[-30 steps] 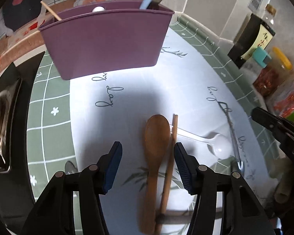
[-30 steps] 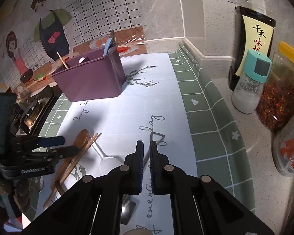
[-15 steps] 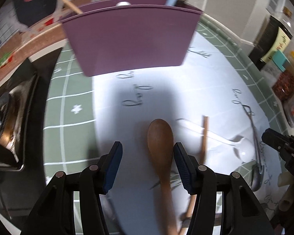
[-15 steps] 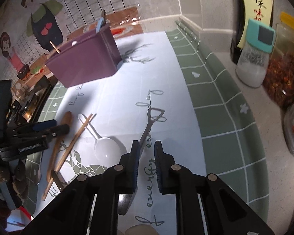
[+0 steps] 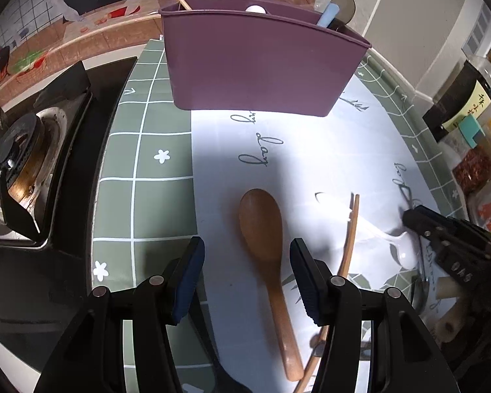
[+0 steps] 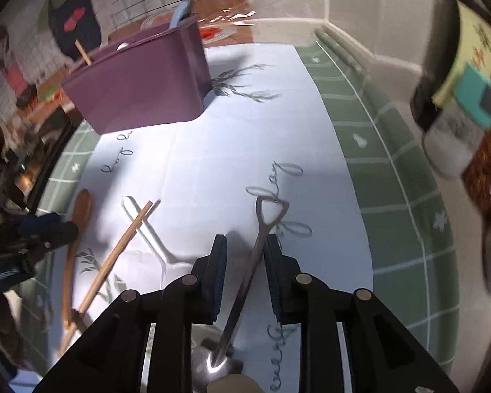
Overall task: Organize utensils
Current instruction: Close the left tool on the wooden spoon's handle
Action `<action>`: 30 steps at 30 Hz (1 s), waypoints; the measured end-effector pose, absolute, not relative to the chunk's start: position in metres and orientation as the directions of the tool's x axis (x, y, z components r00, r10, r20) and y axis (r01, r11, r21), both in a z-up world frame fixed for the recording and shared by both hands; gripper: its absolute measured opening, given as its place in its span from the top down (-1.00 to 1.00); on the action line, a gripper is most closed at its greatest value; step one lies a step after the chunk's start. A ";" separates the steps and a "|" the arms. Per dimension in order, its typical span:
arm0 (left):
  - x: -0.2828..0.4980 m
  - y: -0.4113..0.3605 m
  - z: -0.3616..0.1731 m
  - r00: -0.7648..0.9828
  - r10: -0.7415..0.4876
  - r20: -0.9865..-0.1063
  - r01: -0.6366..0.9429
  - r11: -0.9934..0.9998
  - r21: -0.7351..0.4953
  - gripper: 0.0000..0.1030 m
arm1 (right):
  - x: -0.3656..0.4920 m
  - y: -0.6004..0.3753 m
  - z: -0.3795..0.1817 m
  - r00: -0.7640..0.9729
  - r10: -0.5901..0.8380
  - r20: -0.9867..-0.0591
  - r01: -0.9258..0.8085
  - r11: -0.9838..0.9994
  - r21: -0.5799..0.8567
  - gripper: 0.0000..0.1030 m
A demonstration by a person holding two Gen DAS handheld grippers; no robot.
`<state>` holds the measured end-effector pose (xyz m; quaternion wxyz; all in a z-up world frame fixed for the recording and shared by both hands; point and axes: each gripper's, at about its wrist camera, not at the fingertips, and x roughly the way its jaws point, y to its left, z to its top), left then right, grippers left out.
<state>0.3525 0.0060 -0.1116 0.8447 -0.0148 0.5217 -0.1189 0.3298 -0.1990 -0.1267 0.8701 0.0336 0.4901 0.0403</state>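
Both tilted steeply down over the desk [image 5: 147, 163], the left hand-held gripper [image 5: 247, 273] stands wide apart astride the wooden spoon [image 5: 265, 239] without touching it, while the right hand-held gripper [image 6: 245, 265], jaws just opening, straddles the metal spoon [image 6: 245, 281] handle lying flat, ungripped.

Daylight fell brightly on the white mat [image 5: 311, 150], where the purple caddy [image 5: 255, 65] cast a soft shadow. The left wrist view was sharp; the right wrist view was motion-blurred, worst around the bottles [image 6: 458, 104]. Fisheye bending darkened both frames' corners.
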 end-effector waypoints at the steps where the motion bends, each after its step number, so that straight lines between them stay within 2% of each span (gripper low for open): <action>1: 0.353 0.004 -0.111 0.429 -0.213 -0.878 0.184 0.972 -0.146 -0.07 | 0.331 -0.195 -0.127 0.520 0.092 -0.850 -0.049 0.996 0.078 0.57; 2: 0.354 0.002 -0.111 0.430 -0.207 -0.879 0.184 0.973 -0.139 -0.07 | 0.332 -0.192 -0.127 0.522 0.087 -0.848 -0.061 0.996 0.064 0.61; 3: 0.355 0.000 -0.110 0.430 -0.202 -0.880 0.186 0.974 -0.133 -0.07 | 0.332 -0.191 -0.127 0.525 0.094 -0.846 -0.076 0.995 0.064 0.80; 7: 0.360 -0.007 -0.111 0.428 -0.188 -0.884 0.193 0.975 -0.113 -0.07 | 0.328 -0.196 -0.123 0.528 0.171 -0.832 -0.102 0.985 0.138 0.88; 9: 0.362 -0.008 -0.112 0.427 -0.184 -0.885 0.193 0.975 -0.109 -0.07 | 0.322 -0.202 -0.115 0.547 0.216 -0.809 -0.106 0.976 0.189 0.89; 15: 0.367 -0.011 -0.116 0.437 -0.174 -0.882 0.178 0.978 -0.105 -0.03 | 0.308 -0.218 -0.085 0.619 0.242 -0.747 -0.108 0.969 0.224 0.91; 21: 0.372 -0.019 -0.120 0.431 -0.154 -0.889 0.172 0.981 -0.086 0.25 | 0.303 -0.226 -0.074 0.651 0.218 -0.727 -0.096 0.974 0.206 0.91; 23: 0.374 -0.019 -0.120 0.433 -0.149 -0.889 0.150 0.984 -0.092 0.40 | 0.300 -0.226 -0.073 0.660 0.218 -0.719 -0.106 0.974 0.198 0.91; 26: 0.374 -0.014 -0.119 0.436 -0.180 -0.882 0.134 0.982 -0.134 0.40 | 0.299 -0.229 -0.075 0.660 0.209 -0.722 -0.100 0.977 0.191 0.90; 30: 0.360 -0.008 -0.103 0.491 -0.210 -0.846 0.136 0.977 -0.164 0.40 | 0.306 -0.246 -0.091 0.599 0.230 -0.767 -0.063 0.968 0.242 0.75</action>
